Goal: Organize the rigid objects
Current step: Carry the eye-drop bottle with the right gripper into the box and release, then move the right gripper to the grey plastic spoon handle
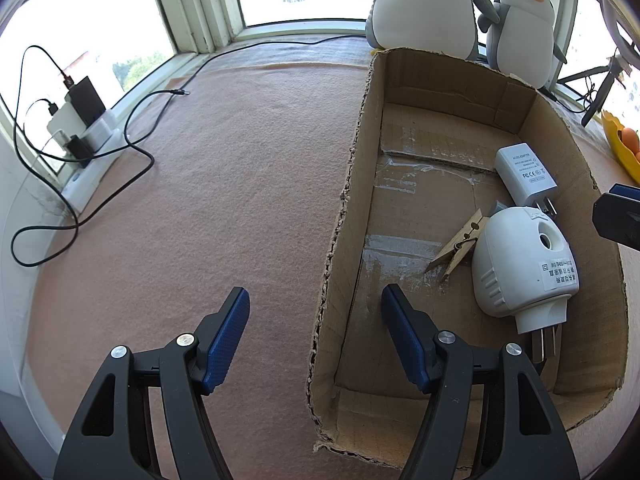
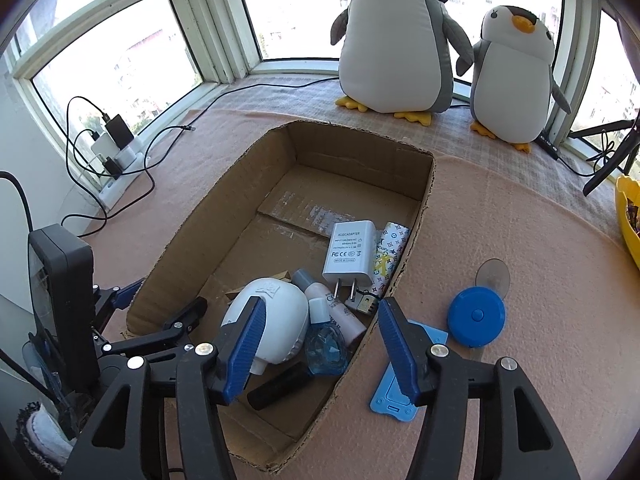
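An open cardboard box [image 2: 192, 232] lies on the pink cloth. Inside it are a white plug-in device [image 2: 276, 316], a white adapter [image 2: 350, 252], a patterned tube [image 2: 390, 256], a pink bottle [image 2: 344, 312], a small blue bottle [image 2: 326, 344], a black cylinder [image 2: 280, 390] and a wooden clothespin [image 1: 460, 248]. My right gripper [image 2: 320, 308] hangs open over the box's near right corner, above the blue bottle, its pads touching nothing. My left gripper [image 1: 316, 320] is open and straddles the box's left wall [image 1: 348, 200], holding nothing. A blue round tape measure [image 2: 476, 316] and a light-blue card [image 2: 400, 396] lie outside, right of the box.
Two plush penguins [image 2: 396, 40] stand on the window ledge behind the box. A power strip with chargers [image 1: 84, 132] and black cables [image 1: 136, 152] lie at the left. A yellow bowl [image 2: 628, 216] and a tripod leg [image 2: 608, 172] sit at the right edge. A clear suction cup [image 2: 493, 276] lies by the tape measure.
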Demonstrator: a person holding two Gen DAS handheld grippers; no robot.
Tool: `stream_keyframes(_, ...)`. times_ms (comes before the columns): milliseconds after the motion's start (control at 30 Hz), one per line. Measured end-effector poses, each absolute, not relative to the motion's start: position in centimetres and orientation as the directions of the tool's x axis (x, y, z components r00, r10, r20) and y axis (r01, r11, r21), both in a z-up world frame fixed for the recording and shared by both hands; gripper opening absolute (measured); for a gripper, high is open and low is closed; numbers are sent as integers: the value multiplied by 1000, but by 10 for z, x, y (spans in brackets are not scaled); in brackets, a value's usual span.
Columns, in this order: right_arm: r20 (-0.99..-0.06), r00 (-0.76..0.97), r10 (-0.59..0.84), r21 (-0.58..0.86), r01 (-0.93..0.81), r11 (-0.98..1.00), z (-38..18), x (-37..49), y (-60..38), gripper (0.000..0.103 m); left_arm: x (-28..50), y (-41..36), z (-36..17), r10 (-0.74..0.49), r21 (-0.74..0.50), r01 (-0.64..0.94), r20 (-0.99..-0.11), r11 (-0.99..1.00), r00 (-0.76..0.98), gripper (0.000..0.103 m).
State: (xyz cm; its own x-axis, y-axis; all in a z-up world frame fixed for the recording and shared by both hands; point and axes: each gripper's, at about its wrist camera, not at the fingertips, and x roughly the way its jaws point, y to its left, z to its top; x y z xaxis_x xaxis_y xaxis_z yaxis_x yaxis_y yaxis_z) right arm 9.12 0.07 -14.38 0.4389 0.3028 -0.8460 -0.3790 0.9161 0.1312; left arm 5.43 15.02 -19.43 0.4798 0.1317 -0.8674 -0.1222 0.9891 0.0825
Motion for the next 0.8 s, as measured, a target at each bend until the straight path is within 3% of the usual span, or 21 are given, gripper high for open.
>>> stream_keyframes(800, -859, 471, 200, 114, -204, 972, -145, 90, -107, 58, 54, 151, -194, 133, 84, -122, -867, 989, 480, 69)
